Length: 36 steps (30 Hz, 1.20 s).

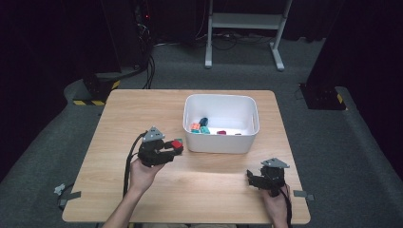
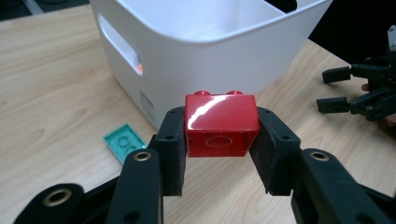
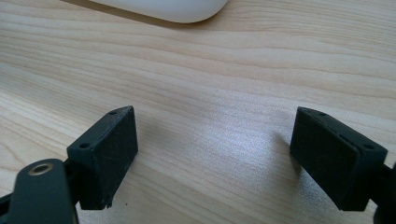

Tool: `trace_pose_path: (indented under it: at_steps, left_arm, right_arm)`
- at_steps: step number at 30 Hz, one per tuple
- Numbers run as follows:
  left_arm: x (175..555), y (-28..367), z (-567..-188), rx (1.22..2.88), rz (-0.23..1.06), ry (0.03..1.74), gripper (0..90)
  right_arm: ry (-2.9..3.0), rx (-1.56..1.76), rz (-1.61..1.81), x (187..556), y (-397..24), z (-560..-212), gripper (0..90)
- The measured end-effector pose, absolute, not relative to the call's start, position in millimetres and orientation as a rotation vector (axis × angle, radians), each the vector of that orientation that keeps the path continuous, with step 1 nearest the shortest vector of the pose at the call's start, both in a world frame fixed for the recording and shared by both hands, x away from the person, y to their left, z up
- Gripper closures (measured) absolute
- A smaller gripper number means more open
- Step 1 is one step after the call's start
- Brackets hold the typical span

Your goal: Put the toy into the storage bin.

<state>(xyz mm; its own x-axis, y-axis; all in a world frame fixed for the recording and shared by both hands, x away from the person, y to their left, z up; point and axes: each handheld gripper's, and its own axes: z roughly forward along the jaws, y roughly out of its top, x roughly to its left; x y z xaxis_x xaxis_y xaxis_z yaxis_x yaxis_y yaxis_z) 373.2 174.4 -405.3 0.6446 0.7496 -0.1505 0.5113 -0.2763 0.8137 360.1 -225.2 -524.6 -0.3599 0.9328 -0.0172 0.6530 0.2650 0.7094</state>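
From the high view I count two grippers, one white bin and one wooden table. My left gripper is clamped on a single red brick, held above the table just beside the left wall of the white bin. Inside the bin lie about four small pieces: an orange one, a teal one, a dark blue one and a dark red one; they are too small to tell more. My right gripper sits well apart near the table's right front corner, with its jaws spread and nothing between them.

In the left gripper view, the red brick sits squarely between my two black pads, which press on its left and right ends. Its long axis runs across from pad to pad. Two studs show along its far top edge, and its hollow underside with one round tube faces back toward the camera, so the studs point away and upward toward the bin. One flat teal plate lies on the table below to the left, near the bin's corner. My other gripper shows at the right edge, jaws apart.

In the right gripper view, my two jaws stand wide over bare wood, and one rounded corner of the bin shows at the top.
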Motion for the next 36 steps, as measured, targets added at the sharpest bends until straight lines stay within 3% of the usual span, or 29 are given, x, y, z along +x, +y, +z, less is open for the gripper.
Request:
trace_pose_path:
  at_steps: [20, 36]
  left_arm:
    - [405.7, 154.2, -356.2, 1.928, 0.301, 0.920, 58.1]
    - [440.2, 128.3, -363.3, 1.945, 0.262, 0.960, 57.9]
  right_arm:
    - [2.107, 1.433, 0.862, 360.1, -225.2, -524.6, 15.0]
    - [2.107, 1.432, 0.862, 360.1, -225.2, -524.6, 15.0]
